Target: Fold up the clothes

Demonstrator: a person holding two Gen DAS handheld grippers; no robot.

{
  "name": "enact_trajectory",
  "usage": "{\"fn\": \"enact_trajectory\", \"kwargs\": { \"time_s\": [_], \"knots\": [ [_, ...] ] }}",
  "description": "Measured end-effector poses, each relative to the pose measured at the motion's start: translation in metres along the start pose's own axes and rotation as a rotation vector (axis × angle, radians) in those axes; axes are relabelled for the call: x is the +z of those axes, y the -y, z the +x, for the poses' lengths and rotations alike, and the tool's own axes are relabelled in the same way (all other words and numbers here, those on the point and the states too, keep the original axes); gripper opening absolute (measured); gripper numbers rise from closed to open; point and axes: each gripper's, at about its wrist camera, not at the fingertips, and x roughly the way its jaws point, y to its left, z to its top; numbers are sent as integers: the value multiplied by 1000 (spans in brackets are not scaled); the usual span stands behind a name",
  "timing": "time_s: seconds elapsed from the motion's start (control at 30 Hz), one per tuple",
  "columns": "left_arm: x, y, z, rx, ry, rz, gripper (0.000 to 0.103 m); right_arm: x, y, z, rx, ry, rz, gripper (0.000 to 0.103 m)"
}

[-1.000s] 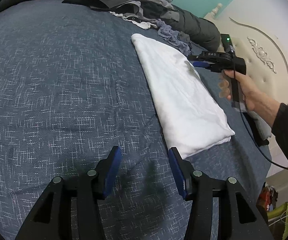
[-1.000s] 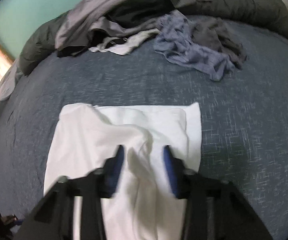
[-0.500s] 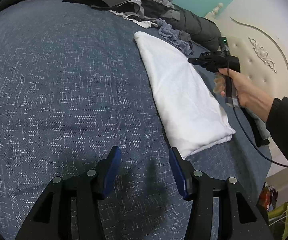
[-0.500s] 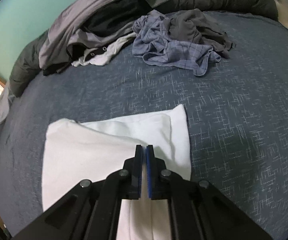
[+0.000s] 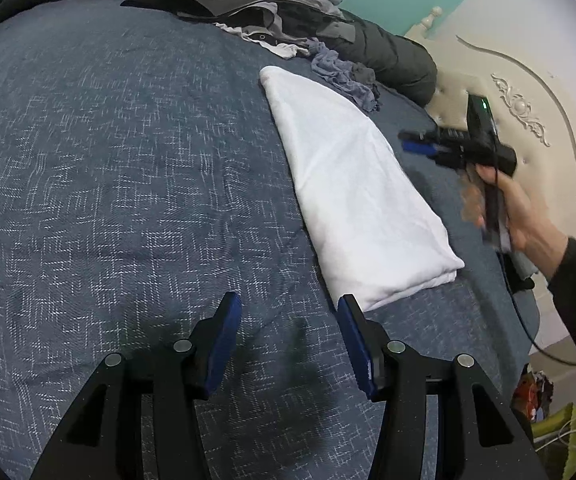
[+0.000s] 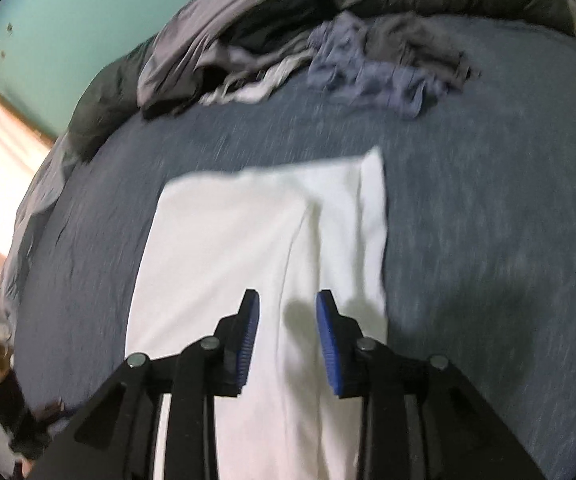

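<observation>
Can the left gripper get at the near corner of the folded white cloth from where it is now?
Probably yes. The left gripper is open and empty, and the white cloth lies flat on the bed, its near corner just past one finger with nothing between.

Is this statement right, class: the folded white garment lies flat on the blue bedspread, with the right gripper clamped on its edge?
Not quite. The right gripper clamps nothing: its jaws are opening above the folded white garment, nothing between them, as the right wrist view shows. The garment does lie flat on the blue bedspread.
</observation>
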Motion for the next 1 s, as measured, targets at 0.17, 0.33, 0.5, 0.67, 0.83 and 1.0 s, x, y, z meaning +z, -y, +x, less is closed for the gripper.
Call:
{"fn": "enact_trajectory", "kwargs": {
  "time_s": [0.17, 0.33, 0.5, 0.67, 0.83, 1.0],
  "knots": [
    [0, 2, -1, 0, 6, 2, 54, -22, 1, 4, 5, -40, -10, 13],
    [-1, 3, 0, 2, 5, 5, 54, -24, 7, -1, 28, -27, 3, 1],
    [-1, 1, 0, 1, 4, 1, 54, -24, 20, -5, 15, -8, 39, 1],
    [-1, 1, 0, -1, 2, 3, 54, -28, 28, -6, -11, -1, 77, 0],
    [-1, 1, 0, -1, 1, 4, 55, -35, 27, -24, 67, 44, 108, 9],
    [-1, 3, 1, -1, -1, 7, 55, -49, 6, -17, 55, -47, -10, 36]
  ]
}}
